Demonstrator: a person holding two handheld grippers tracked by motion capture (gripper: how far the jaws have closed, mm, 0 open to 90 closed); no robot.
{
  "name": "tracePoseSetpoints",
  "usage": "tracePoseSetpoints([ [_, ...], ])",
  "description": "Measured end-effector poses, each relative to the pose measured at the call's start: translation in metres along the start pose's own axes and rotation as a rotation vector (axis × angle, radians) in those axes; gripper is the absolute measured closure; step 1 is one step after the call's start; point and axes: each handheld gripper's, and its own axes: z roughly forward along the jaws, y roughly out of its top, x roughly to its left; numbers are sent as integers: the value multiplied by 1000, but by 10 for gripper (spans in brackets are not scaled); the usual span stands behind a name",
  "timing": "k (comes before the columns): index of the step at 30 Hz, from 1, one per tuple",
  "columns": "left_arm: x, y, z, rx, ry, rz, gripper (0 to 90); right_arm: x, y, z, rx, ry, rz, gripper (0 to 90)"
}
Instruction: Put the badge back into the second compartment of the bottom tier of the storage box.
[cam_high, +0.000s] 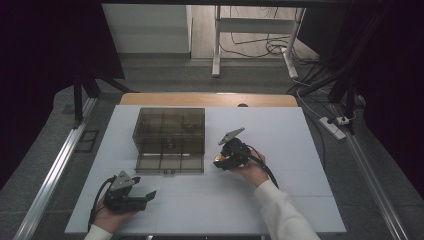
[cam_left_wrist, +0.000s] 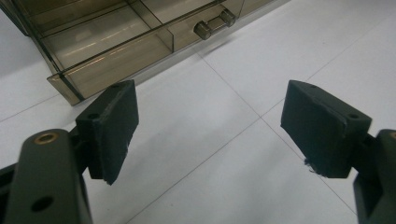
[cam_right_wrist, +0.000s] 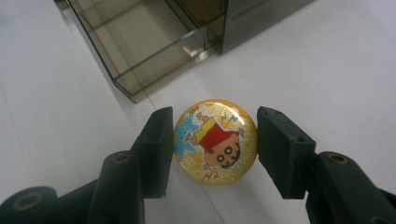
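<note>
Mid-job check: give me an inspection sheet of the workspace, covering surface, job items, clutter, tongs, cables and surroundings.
Surface: white panelled table, seams between its panels.
Job's things: round yellow glittery cartoon badge, held above the table; smoky transparent plastic drawer box, its lower drawer pulled out, with a clear bar handle.
Clutter: nothing seen.
Grippers: right tongs closed on the badge's edges, just right of the box; left tongs wide open with nothing between them, low over the table's near left.
Cables: one black cable trails from each gripper; loose cables and a white power strip on the floor, right.
Surroundings: grey carpet, metal floor rails, white stand legs behind.
</note>
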Motion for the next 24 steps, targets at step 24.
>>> tracePoseSetpoints([
  [24, 0, 0, 1, 1, -1, 2, 201, 18, 12, -20, -177, 20, -12, 476],
])
